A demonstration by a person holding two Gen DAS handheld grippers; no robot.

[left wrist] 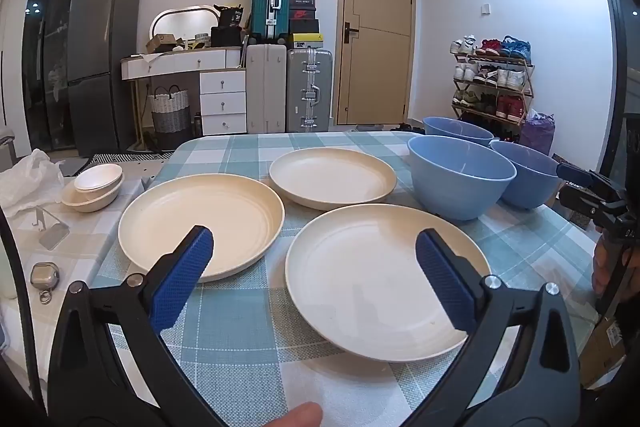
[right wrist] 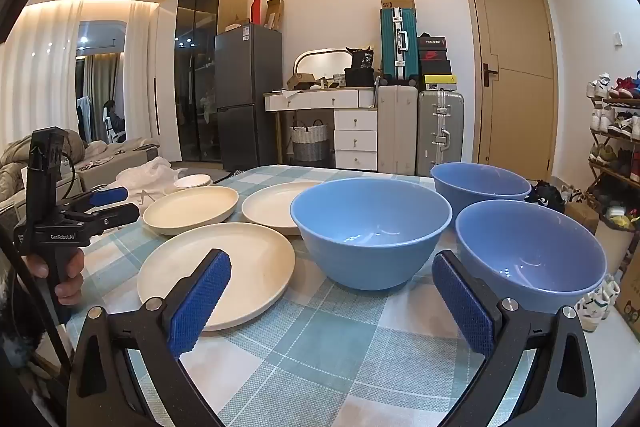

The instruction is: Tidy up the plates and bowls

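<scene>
Three cream plates lie apart on the checked tablecloth: a near plate (left wrist: 384, 279) (right wrist: 216, 271), a left plate (left wrist: 200, 223) (right wrist: 192, 209) and a far plate (left wrist: 332, 183) (right wrist: 272, 207). Three blue bowls stand upright to their right: a middle bowl (left wrist: 460, 179) (right wrist: 372, 227), a far bowl (left wrist: 458, 131) (right wrist: 480, 183) and a right bowl (left wrist: 524, 173) (right wrist: 528, 251). My left gripper (left wrist: 314, 249) hangs open above the near and left plates, holding nothing. My right gripper (right wrist: 332, 273) is open in front of the middle and right bowls, holding nothing.
Two small white bowls (left wrist: 96, 185) are stacked on a side surface left of the table, beside a white plastic bag (left wrist: 28, 179). A small metal case (left wrist: 45, 277) lies there too. The table's right edge (left wrist: 568, 227) drops toward a shoe rack (left wrist: 492, 83).
</scene>
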